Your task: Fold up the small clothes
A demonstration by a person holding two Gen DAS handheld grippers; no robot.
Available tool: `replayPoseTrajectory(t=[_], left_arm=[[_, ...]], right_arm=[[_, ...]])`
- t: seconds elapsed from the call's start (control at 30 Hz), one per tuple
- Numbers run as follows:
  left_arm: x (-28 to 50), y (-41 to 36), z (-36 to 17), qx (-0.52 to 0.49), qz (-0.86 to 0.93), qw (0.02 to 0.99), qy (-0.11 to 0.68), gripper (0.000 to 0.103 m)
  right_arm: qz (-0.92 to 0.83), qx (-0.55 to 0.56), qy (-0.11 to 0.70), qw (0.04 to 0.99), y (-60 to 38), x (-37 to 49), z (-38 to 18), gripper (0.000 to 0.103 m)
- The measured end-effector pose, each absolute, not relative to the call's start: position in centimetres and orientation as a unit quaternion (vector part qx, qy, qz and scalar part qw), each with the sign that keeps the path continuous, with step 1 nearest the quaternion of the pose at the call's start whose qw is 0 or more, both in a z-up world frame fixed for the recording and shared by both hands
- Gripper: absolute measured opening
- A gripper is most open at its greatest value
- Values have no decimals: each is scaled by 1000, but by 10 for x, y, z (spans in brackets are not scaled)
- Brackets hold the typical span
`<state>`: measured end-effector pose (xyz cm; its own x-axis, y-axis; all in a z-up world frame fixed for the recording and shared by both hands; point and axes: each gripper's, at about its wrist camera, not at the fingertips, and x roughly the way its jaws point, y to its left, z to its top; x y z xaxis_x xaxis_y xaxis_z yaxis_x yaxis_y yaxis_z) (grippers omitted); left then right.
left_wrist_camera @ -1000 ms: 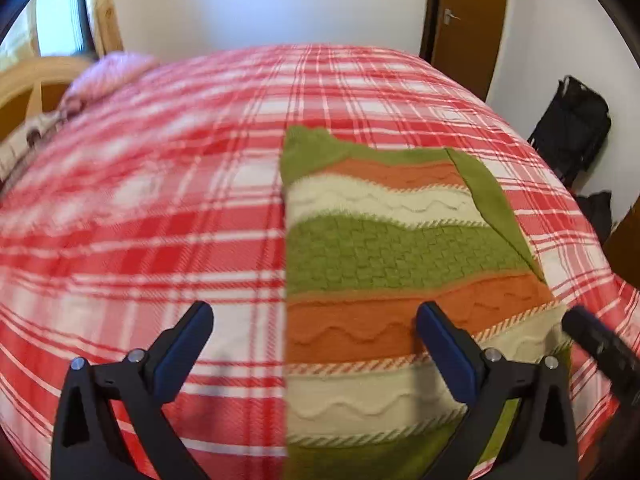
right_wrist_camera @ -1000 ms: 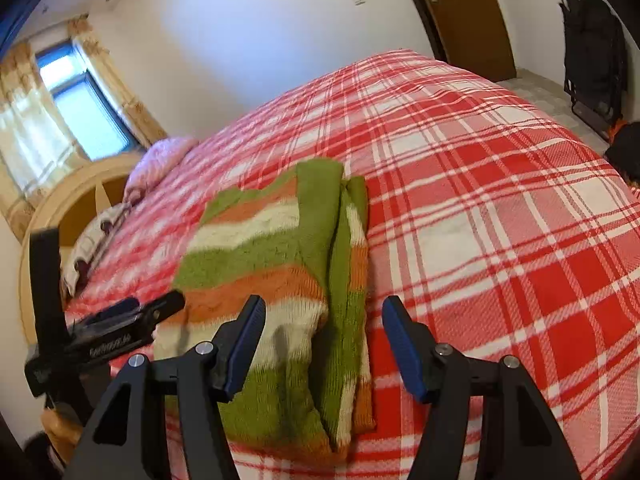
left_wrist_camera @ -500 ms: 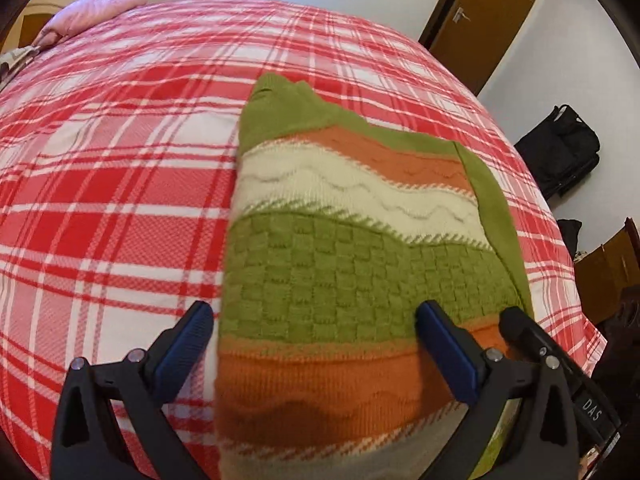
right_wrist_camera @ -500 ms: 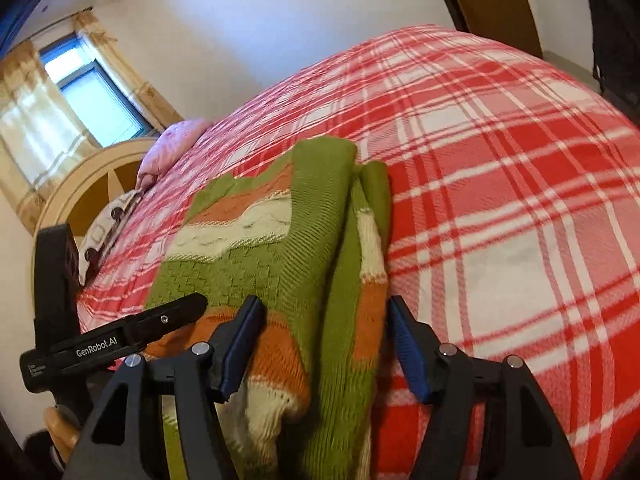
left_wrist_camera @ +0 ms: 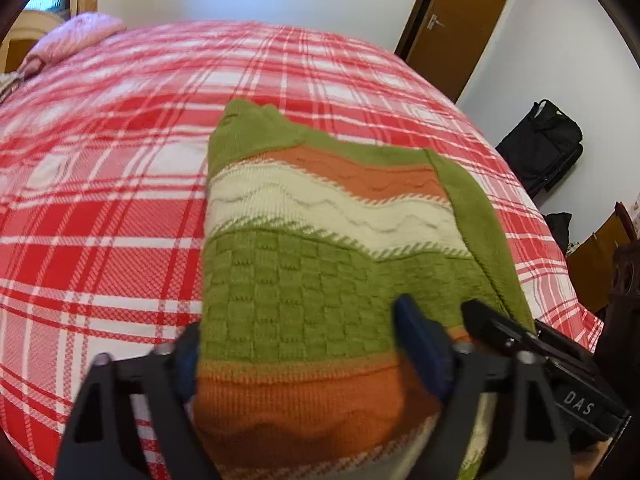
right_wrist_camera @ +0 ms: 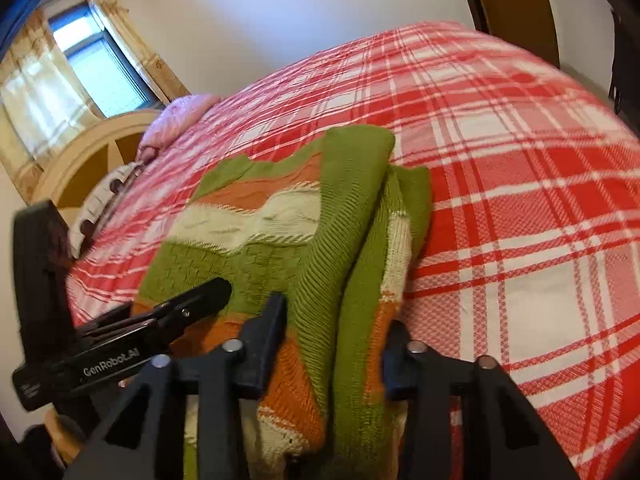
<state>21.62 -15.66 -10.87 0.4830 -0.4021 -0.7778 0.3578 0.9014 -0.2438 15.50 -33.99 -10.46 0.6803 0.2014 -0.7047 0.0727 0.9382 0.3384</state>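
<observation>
Left wrist view: pink pillow (left_wrist_camera: 76, 36) at the far left corner of the bed, on the red-and-white plaid cover (left_wrist_camera: 100, 208). Sweater (left_wrist_camera: 320, 264), knitted in green, orange and cream bands, lies folded on the cover right of centre, neck end away from the camera, near hem lifted up between the fingers. Left gripper (left_wrist_camera: 308, 356): jaws partly closed with the orange band of the hem bunched between them; left pad mostly hidden behind the fabric, right pad (left_wrist_camera: 420, 344) pressed on top of the green checked band. Reads as clenched on the sweater's near hem. Just to the right, the black body of the other gripper, marked "DAS", touches the sweater's right edge. Brown door (left_wrist_camera: 456, 24) in the far wall; black bag (left_wrist_camera: 544, 140) on the floor beside the bed at right.

Right wrist view: window (right_wrist_camera: 100, 68) with curtains and a rounded wooden headboard (right_wrist_camera: 92, 160) at left. Left gripper's black finger (right_wrist_camera: 192, 304), body marked "GenRobot.AI", rests on the sweater's green band. Right gripper (right_wrist_camera: 336, 344): the two fingers straddle the sweater's folded right edge, the green ribbed sleeve and striped layer standing up between them. Fabric fills the gap; grasping the sweater. Plaid cover bare to the right.
</observation>
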Motion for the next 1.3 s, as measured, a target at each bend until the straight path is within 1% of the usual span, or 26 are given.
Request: replayPoseTrajectory(t=[0.03, 0.07, 0.13, 0.17, 0.23, 0.4, 0.6, 0.97, 1.3], left_arm=[[212, -159, -105, -15, -222, 865, 450, 62], [210, -161, -102, -6, -222, 868, 445, 58], [207, -162, -96, 4, -219, 871, 440, 43], [206, -161, -94, 4, -217, 872, 439, 38], [205, -158, -89, 0, -216, 872, 439, 36], [192, -156, -83, 9, -209, 876, 436, 35], [167, -152, -77, 29, -207, 876, 435, 34], [103, -153, -75, 61, -226, 868, 437, 34], [77, -168, -64, 76, -244, 866, 430, 34]], right_arm=[[32, 165, 397, 902, -337, 154, -103, 33], [27, 157, 394, 905, -334, 152, -101, 32], [19, 145, 378, 914, -327, 143, -93, 31], [16, 143, 373, 917, -325, 140, -91, 30], [13, 140, 356, 924, -317, 129, -83, 30], [17, 149, 327, 933, -304, 103, -69, 30], [21, 204, 319, 925, -305, 67, -64, 30], [6, 241, 311, 919, -303, -10, -73, 30], [-22, 216, 283, 934, -309, -44, -55, 30]])
